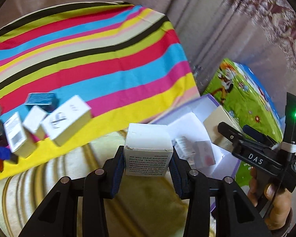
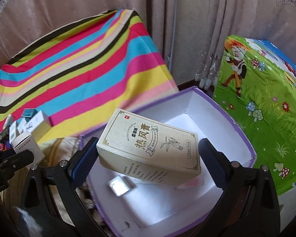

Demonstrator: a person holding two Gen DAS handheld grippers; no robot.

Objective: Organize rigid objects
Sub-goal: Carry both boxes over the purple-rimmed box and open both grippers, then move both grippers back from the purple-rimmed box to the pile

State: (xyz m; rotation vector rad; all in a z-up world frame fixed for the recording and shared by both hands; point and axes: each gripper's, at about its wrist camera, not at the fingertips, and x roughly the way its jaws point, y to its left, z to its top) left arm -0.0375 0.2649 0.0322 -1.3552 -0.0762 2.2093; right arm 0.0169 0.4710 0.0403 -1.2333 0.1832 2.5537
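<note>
1. Left wrist view: a small white box [image 1: 148,148] is being clamped between the jaws of the left gripper [image 1: 147,167], left of the purple-edged box [image 1: 199,108].
2. Right wrist view: a cream carton [image 2: 150,144] is being clamped, tilted, by the jaws of the right gripper [image 2: 146,158], above the open purple-edged box [image 2: 244,138].
3. More small boxes [image 1: 67,118] are being left on the striped cloth [image 1: 88,49], well to the left of the purple-edged box.
4. Two small items are lying inside the purple-edged box; details are blurred.

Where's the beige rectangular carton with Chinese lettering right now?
Right wrist view, centre: the beige carton sits tilted in the right claw, above the open purple-rimmed white box.
</note>
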